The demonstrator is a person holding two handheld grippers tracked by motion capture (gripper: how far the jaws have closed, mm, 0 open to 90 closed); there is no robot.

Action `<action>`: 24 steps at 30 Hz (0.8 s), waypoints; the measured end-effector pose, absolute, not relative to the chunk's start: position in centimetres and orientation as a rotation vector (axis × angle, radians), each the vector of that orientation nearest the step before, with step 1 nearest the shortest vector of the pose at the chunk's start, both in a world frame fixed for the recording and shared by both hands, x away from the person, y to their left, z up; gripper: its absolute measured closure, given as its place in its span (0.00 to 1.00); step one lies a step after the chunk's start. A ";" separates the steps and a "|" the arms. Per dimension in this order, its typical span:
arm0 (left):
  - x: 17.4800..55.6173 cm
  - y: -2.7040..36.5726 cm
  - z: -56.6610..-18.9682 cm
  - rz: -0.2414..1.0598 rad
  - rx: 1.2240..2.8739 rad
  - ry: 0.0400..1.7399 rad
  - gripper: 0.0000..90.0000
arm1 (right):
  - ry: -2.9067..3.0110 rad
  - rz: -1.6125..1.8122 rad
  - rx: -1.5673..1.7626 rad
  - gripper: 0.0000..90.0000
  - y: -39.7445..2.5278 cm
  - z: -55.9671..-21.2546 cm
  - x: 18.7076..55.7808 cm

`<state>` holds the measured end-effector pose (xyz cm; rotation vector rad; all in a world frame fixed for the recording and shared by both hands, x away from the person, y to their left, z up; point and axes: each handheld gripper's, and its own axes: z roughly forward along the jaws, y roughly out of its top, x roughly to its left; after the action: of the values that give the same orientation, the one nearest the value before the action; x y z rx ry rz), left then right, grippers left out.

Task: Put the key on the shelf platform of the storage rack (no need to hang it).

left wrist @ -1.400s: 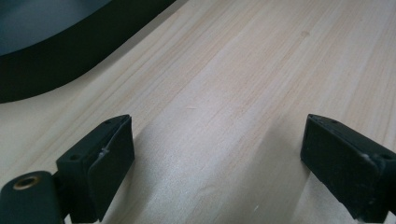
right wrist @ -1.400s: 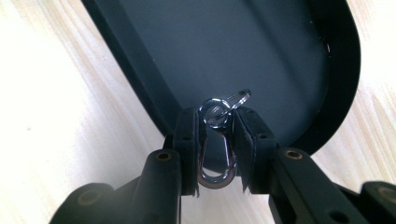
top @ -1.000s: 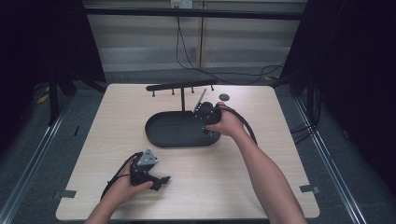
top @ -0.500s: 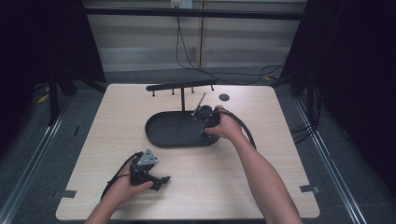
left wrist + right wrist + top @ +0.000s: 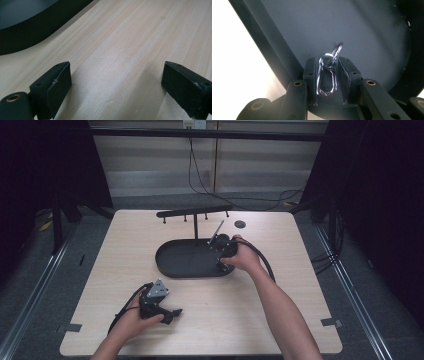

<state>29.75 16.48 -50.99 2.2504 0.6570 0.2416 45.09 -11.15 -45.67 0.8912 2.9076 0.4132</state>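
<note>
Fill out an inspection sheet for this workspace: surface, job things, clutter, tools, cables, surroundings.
Surface: light wood table, bare around the hands.
Job's things: black oval tray mid-table; black hook stand rising from the tray's far side; metal clip with a small ring at its tip.
Clutter: small dark disc on the table behind the tray.
Tools: right tool shut on the metal clip, over the tray's right end; left tool open, holding nothing, low over the table at front left.
Cables: one trails from each tool; more hang and lie on the floor behind the table.
Surroundings: dark curtains on both sides, pale wall panel behind, grey floor.
</note>
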 end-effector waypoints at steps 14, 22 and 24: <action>29.8 16.5 -51.0 0.242 2.252 0.654 0.10 | 2.912 0.413 0.904 0.68 -11.4 -44.6 44.4; 29.8 16.5 -51.0 0.244 2.252 0.656 0.10 | 2.914 0.424 0.918 0.62 -11.7 -43.9 43.8; 29.8 16.5 -51.0 0.243 2.252 0.656 0.10 | 2.917 0.433 0.929 0.60 -11.9 -43.9 43.7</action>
<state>29.75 16.50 -50.98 2.2521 0.6559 0.2432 43.68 -11.85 -43.89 0.9290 2.9167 0.4334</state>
